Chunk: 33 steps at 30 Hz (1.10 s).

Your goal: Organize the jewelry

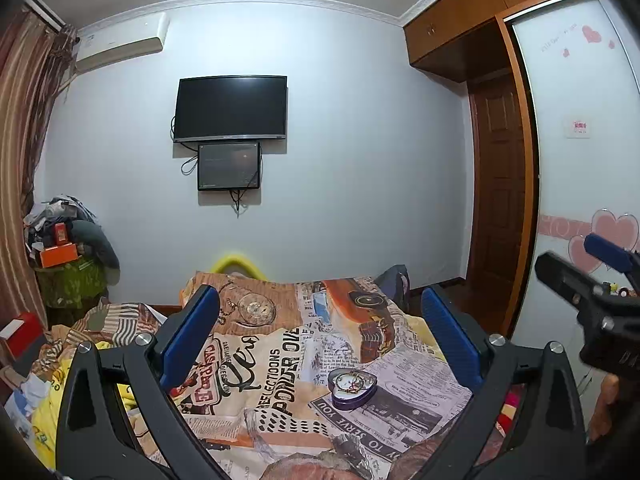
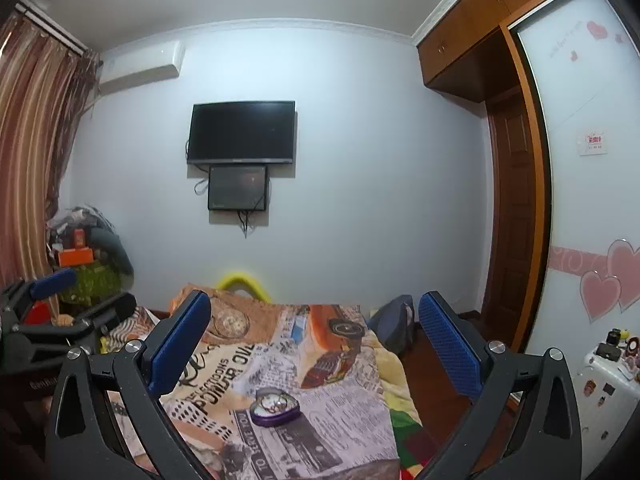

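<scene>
Between the blue pads of the left gripper (image 1: pixel 318 336), which are spread wide with nothing held, a clear view is given down onto the bedspread (image 1: pixel 260 364). The right gripper (image 2: pixel 316 340) is likewise held with its jaws wide apart and empty, raised above the near part of the bed. The two tools are seen side by side, each showing at the edge of the other's view.

A small heart-shaped tin (image 1: pixel 352 389) is set on the printed bedspread, ahead of and below both tools, with pale jewelry (image 1: pixel 349 383) lying coiled in its open top. In the left view the tin lies slightly right of centre; in the right view the tin (image 2: pixel 275 407) lies left of centre. It is therefore judged to sit roughly between the two tools, with neither clearly nearer. Its point is turned toward the tools, lobes away. Whether the pieces inside are a chain or a bracelet cannot be told.

A forward and downward reach is judged necessary before anything can be grasped.
</scene>
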### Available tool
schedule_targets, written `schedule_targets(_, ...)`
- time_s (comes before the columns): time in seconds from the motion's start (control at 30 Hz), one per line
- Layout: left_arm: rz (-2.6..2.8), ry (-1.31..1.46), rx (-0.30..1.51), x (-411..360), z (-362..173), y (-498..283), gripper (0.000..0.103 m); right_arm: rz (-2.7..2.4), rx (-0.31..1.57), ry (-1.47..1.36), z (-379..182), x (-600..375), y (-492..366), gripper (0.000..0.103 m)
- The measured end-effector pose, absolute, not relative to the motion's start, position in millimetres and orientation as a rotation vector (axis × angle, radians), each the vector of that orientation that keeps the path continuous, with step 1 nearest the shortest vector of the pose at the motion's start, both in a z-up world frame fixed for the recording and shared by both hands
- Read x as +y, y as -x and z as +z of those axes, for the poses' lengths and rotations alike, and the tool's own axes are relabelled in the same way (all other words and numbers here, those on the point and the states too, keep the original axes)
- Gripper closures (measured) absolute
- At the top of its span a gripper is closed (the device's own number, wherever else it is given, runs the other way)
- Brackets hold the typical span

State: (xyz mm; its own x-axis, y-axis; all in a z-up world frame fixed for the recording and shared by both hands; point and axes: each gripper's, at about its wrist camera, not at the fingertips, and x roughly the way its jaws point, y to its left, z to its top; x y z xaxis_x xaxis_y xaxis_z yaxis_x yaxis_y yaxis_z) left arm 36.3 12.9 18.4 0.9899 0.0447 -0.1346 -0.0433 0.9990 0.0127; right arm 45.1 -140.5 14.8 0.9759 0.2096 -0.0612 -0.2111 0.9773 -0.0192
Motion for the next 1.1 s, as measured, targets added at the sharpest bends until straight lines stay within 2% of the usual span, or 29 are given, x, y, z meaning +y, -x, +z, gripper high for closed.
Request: schedule_targets(1.1, 0.042, 0.001, 0.147, 12.1, 13.8, -29.7, 0.001, 0.222, 0.109, 0.029, 11.0, -150.5, -28.9, 0.0)
